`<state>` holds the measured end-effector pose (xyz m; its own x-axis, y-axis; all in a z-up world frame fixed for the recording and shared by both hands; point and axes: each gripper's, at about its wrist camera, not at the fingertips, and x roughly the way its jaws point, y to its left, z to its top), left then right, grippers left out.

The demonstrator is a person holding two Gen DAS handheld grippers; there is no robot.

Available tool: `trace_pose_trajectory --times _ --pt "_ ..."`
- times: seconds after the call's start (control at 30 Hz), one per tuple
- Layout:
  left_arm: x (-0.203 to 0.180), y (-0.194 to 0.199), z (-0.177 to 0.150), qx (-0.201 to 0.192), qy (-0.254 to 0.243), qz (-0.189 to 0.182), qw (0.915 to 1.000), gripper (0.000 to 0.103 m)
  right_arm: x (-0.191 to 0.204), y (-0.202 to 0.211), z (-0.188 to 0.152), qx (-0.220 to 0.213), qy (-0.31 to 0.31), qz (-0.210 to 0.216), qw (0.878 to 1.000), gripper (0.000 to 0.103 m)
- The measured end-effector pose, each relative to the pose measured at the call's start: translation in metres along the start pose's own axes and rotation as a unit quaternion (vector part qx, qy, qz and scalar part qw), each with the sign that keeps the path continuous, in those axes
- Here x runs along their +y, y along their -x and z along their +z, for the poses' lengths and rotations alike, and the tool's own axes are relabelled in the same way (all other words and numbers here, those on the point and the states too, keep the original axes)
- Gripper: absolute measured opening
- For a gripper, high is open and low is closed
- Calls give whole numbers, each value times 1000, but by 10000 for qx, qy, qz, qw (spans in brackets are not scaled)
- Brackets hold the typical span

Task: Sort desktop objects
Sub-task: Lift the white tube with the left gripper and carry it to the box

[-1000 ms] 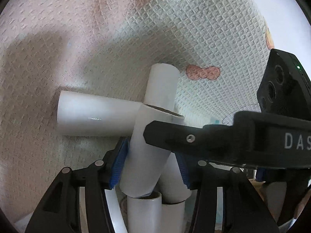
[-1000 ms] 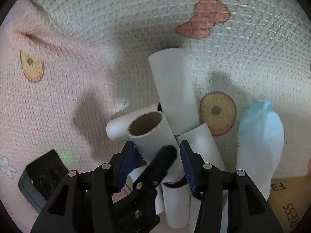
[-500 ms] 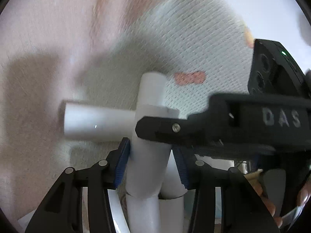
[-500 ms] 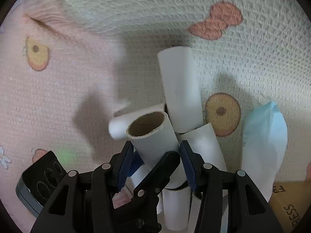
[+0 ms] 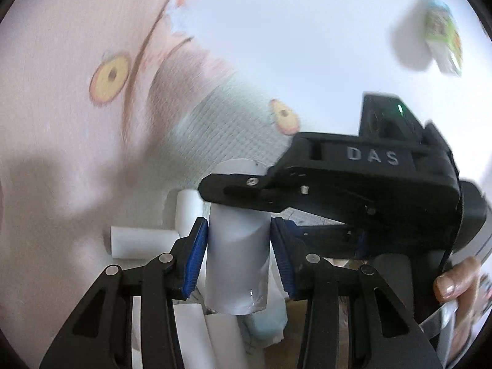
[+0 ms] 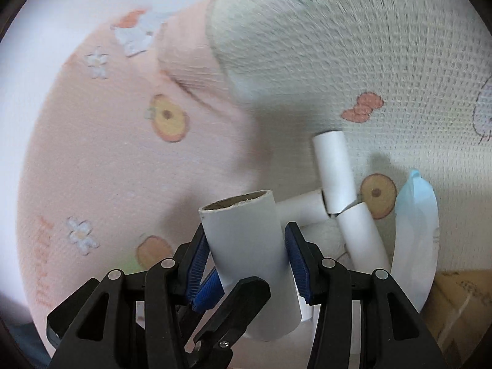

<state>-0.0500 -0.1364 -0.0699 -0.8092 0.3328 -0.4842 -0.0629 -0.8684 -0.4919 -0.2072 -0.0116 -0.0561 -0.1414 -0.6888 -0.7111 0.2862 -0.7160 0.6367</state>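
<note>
Both hand-held grippers clamp the same white tube (image 6: 250, 246): smooth white wrap outside, brown cardboard core at the open top rim. Left hand-held gripper (image 5: 236, 253) has its ribbed blue pads (image 5: 193, 255) pressed on the tube's sides; right hand-held gripper (image 6: 246, 252) pinches it w/ its blue pads (image 6: 296, 264) too, so neither has slack. In the left wrist view the right unit crosses over the tube top, black plastic, raised letters "DAS", small green light lit; a thumb (image 5: 449, 279) shows at its grip.

Tube is up off the surface, roughly upright. Below lie three more white tubes (image 6: 333, 169) in a loose heap, touching at their ends, and a pale blue crumpled bag (image 6: 415, 240) just beside them. Cloth (image 6: 384, 61) on the surface is waffle-textured, pink and pale green w/ printed orange fruit, bows, flowers; orange lettering at left, too blurred to read. Cardboard box corner (image 6: 455, 301) lower right, print unreadable.

Vs 1 s ago: the tube leaned on the heap, crossing the others; now it's lifted clear, heap looks smaller and farther, more cloth in view, edges motion-blurred.
</note>
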Motion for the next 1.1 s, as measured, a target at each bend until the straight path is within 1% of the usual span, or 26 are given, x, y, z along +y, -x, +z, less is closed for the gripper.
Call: trace_pose_trajectory --times 0.03,0.1,0.17,0.2,0.27,0.33,0.4,0.43,0.5,0.57,0.6,0.63,0.77,0.83,0.97,1.0,1.07,1.1 --pt "-15 -8 2 -34 -122 40 9999 46 4 5 -2 -20 88 -33 10000 47" --pt "-33 -5 -1 -102 -357 139 9992 46 17 14 -11 -89 230 -121 9996 47" --pt "-40 0 -4 -157 -539 165 9983 46 25 20 -19 -109 321 -185 9993 47" --pt "-48 -5 -4 -170 -580 158 9980 46 27 25 -21 -123 329 -220 9991 47" --pt "-56 -1 -3 -145 -618 98 9979 46 29 32 -28 -110 356 -309 9988 47" --pt "-62 4 -5 11 -581 20 9983 46 27 36 -34 -72 426 -410 9982 47" --pt "-72 8 -8 42 -610 48 9981 46 25 45 -45 -39 416 -490 9979 47" --pt "-77 9 -8 42 -673 71 9977 46 23 49 -50 -31 394 -444 9982 47" --pt "-85 13 -8 87 -750 85 9971 46 18 62 -61 -60 310 -157 9994 47" --pt "-95 17 -8 125 -819 -14 9966 46 11 75 -71 -87 152 116 9998 47" --pt "-100 18 -8 105 -859 -48 9962 46 9 83 -75 -131 111 166 9997 47" --pt "-108 22 -9 67 -908 -49 9958 46 9 89 -77 -199 118 150 9996 47" --pt "-128 33 -8 -52 -1028 -104 9946 46 22 116 -85 -509 535 -107 9972 47" --pt "-134 33 -7 -48 -1028 -41 9947 46 26 127 -89 -574 688 -160 9959 47" --pt "-148 23 -8 81 -1164 29 9932 46 25 144 -97 -628 826 -312 9941 47" --pt "-153 26 -13 108 -1209 25 9926 46 23 147 -99 -645 844 -366 9937 47" --pt "-162 21 -14 204 -1349 27 9906 46 18 153 -102 -700 834 -406 9932 47" --pt "-170 25 -19 252 -1414 28 9896 46 13 157 -104 -718 792 -397 9935 47"
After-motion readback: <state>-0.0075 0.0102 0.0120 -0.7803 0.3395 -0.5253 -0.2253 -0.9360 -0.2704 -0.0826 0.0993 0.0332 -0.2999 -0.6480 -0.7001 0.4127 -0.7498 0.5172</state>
